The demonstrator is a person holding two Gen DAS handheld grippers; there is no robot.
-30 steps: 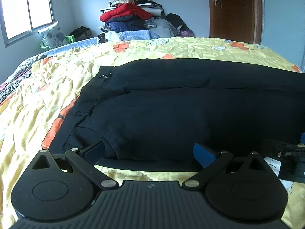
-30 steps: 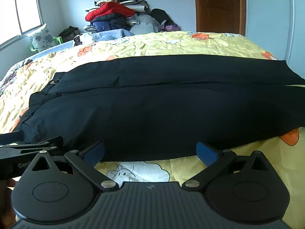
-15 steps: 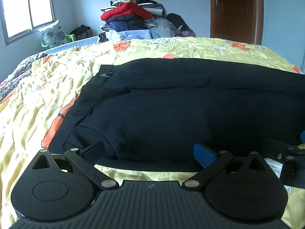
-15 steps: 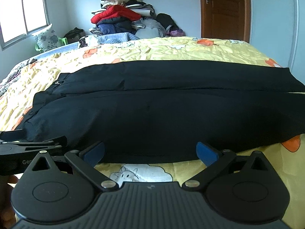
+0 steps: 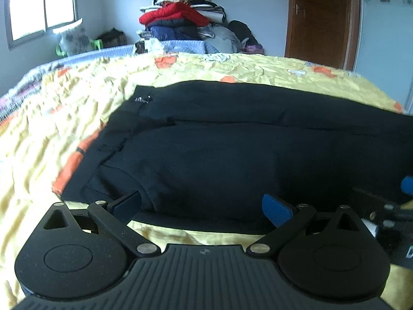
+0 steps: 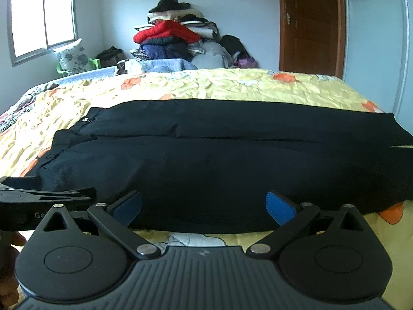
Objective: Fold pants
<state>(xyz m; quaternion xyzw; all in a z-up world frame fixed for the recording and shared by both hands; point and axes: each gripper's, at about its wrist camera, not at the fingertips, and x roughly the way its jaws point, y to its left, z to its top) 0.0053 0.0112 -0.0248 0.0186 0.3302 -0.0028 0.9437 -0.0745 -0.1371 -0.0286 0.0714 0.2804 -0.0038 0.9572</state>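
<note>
Left gripper (image 5: 201, 205) sat at the near edge of the black pants (image 5: 232, 155), fingers (image 5: 276, 209) spread wide, nothing between them. Right gripper (image 6: 204, 205) likewise released, its blue pads apart, just short of the pants' near edge. Each gripper intruded at the edge of the other's view, blurred and cut off. The pants lay flat across the yellow bedspread (image 6: 232, 85), one leg folded over the other; the waist end lay toward the window (image 6: 44, 20) side. The hem end ran out of frame in the left view. Beyond the pants, against the far wall: a heap of clothes (image 6: 175, 41), individual items hard to separate. Wooden door (image 6: 309, 23) stood right of the heap.
</note>
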